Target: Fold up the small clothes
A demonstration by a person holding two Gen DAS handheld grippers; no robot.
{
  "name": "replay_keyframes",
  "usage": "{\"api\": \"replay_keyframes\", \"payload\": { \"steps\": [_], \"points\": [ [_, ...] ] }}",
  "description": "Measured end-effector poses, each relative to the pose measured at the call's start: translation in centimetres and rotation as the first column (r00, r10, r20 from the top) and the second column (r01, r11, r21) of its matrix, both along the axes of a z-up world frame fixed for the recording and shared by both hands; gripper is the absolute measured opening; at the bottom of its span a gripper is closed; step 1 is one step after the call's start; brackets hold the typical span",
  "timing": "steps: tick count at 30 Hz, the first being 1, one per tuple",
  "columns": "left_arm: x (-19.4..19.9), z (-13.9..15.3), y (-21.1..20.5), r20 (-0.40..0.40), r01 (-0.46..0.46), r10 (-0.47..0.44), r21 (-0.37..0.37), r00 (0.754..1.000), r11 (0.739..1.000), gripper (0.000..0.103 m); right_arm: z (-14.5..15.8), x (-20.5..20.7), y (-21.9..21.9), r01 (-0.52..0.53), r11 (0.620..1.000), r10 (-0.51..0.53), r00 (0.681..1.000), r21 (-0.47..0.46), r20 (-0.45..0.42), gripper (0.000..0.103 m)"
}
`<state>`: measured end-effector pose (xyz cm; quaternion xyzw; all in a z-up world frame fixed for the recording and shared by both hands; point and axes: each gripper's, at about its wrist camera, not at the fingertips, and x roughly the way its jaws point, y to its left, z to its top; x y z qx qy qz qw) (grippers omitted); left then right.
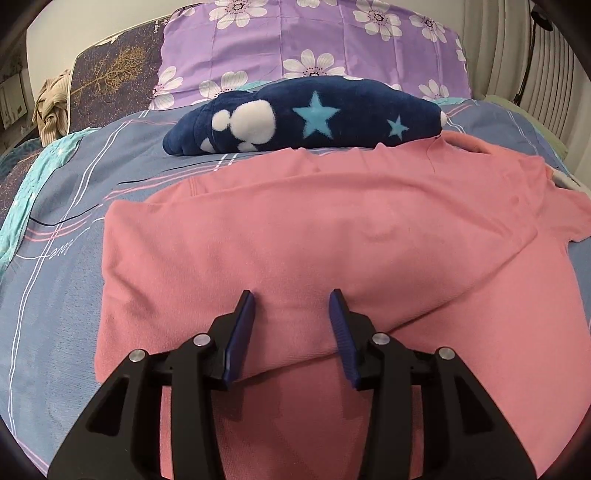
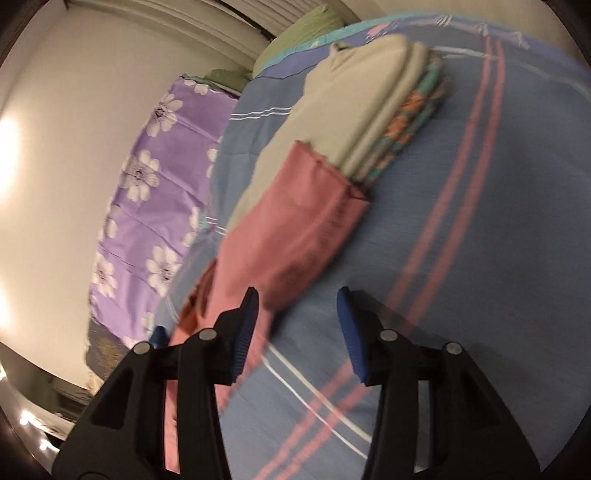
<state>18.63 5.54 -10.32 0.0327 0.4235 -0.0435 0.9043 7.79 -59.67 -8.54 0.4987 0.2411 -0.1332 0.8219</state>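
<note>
A pink shirt [image 1: 314, 236] lies spread on the blue striped bedspread [image 1: 55, 280], one side folded over onto its middle. My left gripper [image 1: 293, 295] hovers over the near fold, open, with only the flat cloth under the gap between its blue pads. In the tilted, blurred right wrist view my right gripper [image 2: 297, 293] is open over the bedspread [image 2: 461, 258], nothing between its pads. The shirt's pink sleeve [image 2: 295, 236] runs from beside its left pad [image 2: 247, 321] up to a stack of folded clothes [image 2: 369, 122].
A navy fleece with stars and white blobs [image 1: 306, 122] lies behind the shirt. A purple flowered pillow [image 1: 314, 48] and a dark patterned pillow [image 1: 110, 74] stand at the head of the bed. Curtains [image 1: 524, 55] hang at the right. A green cushion [image 2: 306, 29] lies beyond the folded stack.
</note>
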Motion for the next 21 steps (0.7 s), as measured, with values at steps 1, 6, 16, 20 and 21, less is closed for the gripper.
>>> {"api": "replay_keyframes", "payload": {
  "steps": [1, 6, 16, 20, 21],
  "points": [
    [0.0, 0.0, 0.0, 0.0, 0.0, 0.0, -0.002, 1.0, 1.0, 0.044, 0.3, 0.6, -0.1, 0.005, 1.0, -0.005, 1.0, 0.0, -0.004, 0.032],
    [0.0, 0.0, 0.1, 0.004, -0.001, 0.001, -0.012, 1.0, 1.0, 0.044, 3.6, 0.9, 2.6, 0.025, 0.996, -0.022, 0.999, -0.089, 0.025, 0.006],
    [0.0, 0.0, 0.6, 0.006, -0.001, 0.001, -0.058, 1.0, 0.998, 0.044, 13.8, 8.0, 28.3, -0.508, 0.759, 0.614, 0.766, -0.408, 0.191, 0.006],
    [0.0, 0.0, 1.2, 0.006, 0.005, -0.004, -0.111, 1.0, 0.994, 0.046, 9.7, 10.5, 39.5, -0.707, 0.54, 0.799, 0.601, -0.457, 0.017, 0.006],
    [0.0, 0.0, 1.4, 0.005, 0.008, -0.008, -0.13, 1.0, 0.991, 0.048, 7.3, 11.3, 42.1, -0.757, 0.478, 0.826, 0.56, -0.445, -0.066, 0.006]
  ]
}}
